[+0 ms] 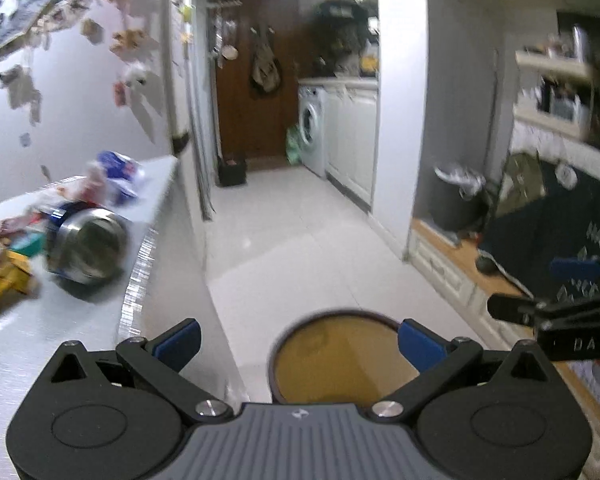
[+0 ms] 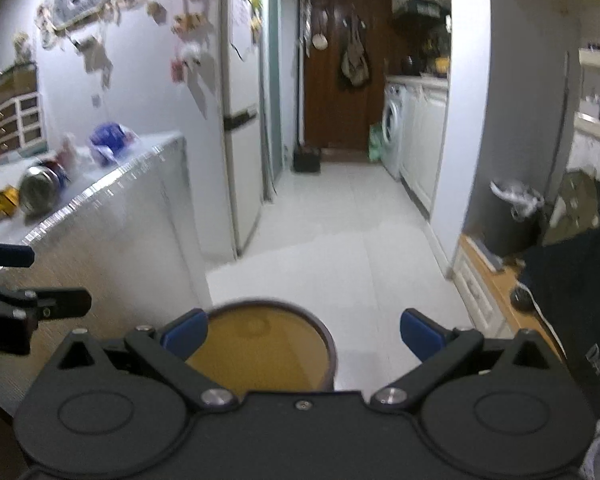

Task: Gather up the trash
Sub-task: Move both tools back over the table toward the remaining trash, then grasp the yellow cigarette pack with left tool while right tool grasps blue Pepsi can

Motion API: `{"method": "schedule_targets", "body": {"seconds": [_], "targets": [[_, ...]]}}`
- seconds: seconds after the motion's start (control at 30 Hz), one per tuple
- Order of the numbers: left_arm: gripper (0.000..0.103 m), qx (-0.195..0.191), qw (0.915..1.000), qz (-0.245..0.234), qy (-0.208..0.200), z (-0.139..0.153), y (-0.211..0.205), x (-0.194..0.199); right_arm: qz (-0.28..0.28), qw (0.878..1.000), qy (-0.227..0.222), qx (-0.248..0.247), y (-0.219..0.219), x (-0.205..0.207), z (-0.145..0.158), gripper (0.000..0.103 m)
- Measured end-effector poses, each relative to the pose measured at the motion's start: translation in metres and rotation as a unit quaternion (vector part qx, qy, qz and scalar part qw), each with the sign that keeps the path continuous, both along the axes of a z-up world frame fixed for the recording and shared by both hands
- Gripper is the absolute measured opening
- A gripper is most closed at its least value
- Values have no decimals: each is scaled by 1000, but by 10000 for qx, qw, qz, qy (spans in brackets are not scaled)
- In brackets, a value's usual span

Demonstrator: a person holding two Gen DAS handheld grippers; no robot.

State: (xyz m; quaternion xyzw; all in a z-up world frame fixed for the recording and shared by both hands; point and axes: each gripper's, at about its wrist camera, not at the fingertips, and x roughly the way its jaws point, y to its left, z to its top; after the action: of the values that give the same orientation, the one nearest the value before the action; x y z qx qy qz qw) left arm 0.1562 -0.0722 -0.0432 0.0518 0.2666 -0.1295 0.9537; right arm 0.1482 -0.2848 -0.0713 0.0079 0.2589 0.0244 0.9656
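above the brown bin point(image 1: 340, 360) by the counter point(image 1: 80, 320), my left gripper point(image 1: 300, 344) and right gripper point(image 2: 304, 334) hang spread and empty; the tin can point(image 1: 86, 246) and wrappers point(image 1: 116, 174) lie on the counter, left of me. next: reach over, pinch one.

White letters "DAS" stand on the black hand-held gripper point(image 1: 572, 322) at the right edge of the left wrist view. The dark cloth point(image 1: 560, 220) at right carries white lettering, too blurred and cut off to read.
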Motion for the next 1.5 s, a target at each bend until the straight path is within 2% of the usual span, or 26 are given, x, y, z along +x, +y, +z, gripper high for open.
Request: {"method": "schedule_targets", "body": {"seconds": [0.17, 0.3, 0.57, 0.7, 0.8, 0.93, 1.07, 1.2, 1.27, 1.33, 1.5], "targets": [[103, -144, 9985, 462, -272, 16, 36, -12, 277, 9984, -476, 131, 25, 0, 12, 103], [103, -224, 9957, 798, -413, 26, 70, -17, 544, 9959, -684, 254, 48, 8, 20, 103], [103, -109, 9880, 1424, -588, 30, 135, -18, 1075, 9888, -848, 587, 101, 28, 34, 103], [103, -8, 9869, 1480, -641, 30, 168, -14, 1359, 9847, -811, 732, 127, 45, 42, 103], [103, 40, 9878, 1419, -645, 31, 190, -6, 1480, 9825, -744, 848, 145, 61, 48, 103], [103, 6, 9924, 1092, -567, 33, 215, 14, 1554, 9806, -634, 1008, 162, 82, 54, 103], [103, 53, 9963, 713, -485, 33, 233, 38, 1692, 9739, -401, 1459, 171, 109, 57, 103], [103, -94, 9993, 331, -159, 32, 250, 66, 1824, 9649, -200, 1877, 176, 135, 57, 103], [103, -260, 9994, 210, 71, 31, 261, 80, 1835, 9615, -88, 2044, 178, 147, 55, 103], [103, -274, 9993, 192, 138, 31, 268, 92, 1774, 9589, 16, 2216, 177, 156, 52, 103], [103, -227, 9997, 55, 117, 36, 278, 116, 1881, 9513, 149, 2437, 184, 174, 48, 92]]}}
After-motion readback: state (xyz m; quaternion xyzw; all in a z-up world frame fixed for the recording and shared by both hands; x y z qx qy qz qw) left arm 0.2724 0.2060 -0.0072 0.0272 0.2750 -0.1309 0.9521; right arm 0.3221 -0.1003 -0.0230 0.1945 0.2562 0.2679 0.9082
